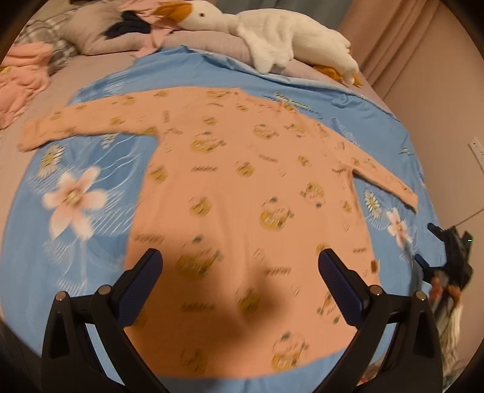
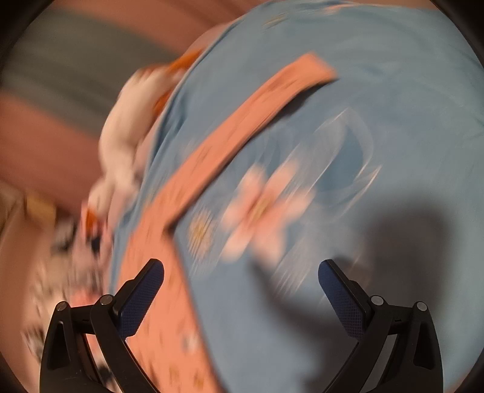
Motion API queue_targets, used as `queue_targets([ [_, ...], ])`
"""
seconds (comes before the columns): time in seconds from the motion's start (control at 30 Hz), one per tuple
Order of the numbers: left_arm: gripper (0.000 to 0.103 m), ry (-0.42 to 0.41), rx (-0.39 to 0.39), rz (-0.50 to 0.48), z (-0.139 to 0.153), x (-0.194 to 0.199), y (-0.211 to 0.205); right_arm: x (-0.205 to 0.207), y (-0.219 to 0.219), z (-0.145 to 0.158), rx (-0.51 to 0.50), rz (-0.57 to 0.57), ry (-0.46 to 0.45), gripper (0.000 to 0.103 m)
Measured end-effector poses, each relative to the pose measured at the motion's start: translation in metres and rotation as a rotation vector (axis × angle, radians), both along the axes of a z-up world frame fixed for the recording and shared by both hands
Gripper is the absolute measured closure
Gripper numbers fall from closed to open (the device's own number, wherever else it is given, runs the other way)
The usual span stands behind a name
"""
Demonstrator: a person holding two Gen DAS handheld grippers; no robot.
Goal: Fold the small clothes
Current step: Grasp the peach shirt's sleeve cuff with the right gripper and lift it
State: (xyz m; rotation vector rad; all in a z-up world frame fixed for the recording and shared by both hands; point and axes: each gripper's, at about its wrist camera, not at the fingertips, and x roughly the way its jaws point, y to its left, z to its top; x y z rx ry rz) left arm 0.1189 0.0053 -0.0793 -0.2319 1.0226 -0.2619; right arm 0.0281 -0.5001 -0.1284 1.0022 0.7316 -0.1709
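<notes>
A peach long-sleeved top [image 1: 242,181] with yellow prints lies flat on a blue flowered sheet [image 1: 90,241], both sleeves spread out. My left gripper [image 1: 240,266] is open above the top's lower hem and holds nothing. My right gripper [image 2: 241,276] is open and empty over the sheet [image 2: 378,90], next to the top's right sleeve [image 2: 230,145] and side. The right wrist view is heavily blurred. The right gripper also shows at the left wrist view's right edge [image 1: 450,251].
A white plush goose [image 1: 266,33] lies on pillows at the head of the bed. Pink clothes [image 1: 21,78] are piled at the far left, and dark clothing [image 1: 130,24] lies on a pillow. A curtain and wall are at the right.
</notes>
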Motion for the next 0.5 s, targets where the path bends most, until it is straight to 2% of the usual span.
queue_targets([
  [0.07,0.000,-0.001,-0.021,-0.007,-0.002,0.017,-0.003,0.008,-0.026,-0.008,0.031,-0.077,0.000,0.001],
  [0.13,0.000,0.001,0.007,0.004,-0.006,0.037,-0.009,0.016,-0.044,-0.012,0.063,-0.124,-0.032,0.005],
  [0.27,0.000,0.018,0.015,0.028,-0.016,0.070,-0.010,0.036,-0.063,-0.014,0.078,-0.178,-0.065,0.016],
  [0.4,0.000,0.021,0.018,0.056,-0.023,0.097,-0.010,0.064,-0.085,-0.026,0.151,-0.217,-0.061,0.030],
  [0.43,0.000,0.026,0.016,0.064,-0.026,0.104,-0.009,0.068,-0.086,-0.026,0.160,-0.224,-0.068,0.031],
  [0.47,0.000,0.029,0.013,0.069,-0.027,0.107,-0.008,0.071,-0.088,-0.026,0.160,-0.231,-0.076,0.035],
  [0.5,0.000,0.031,0.008,0.075,-0.028,0.110,-0.006,0.076,-0.092,-0.027,0.154,-0.235,-0.069,0.049],
])
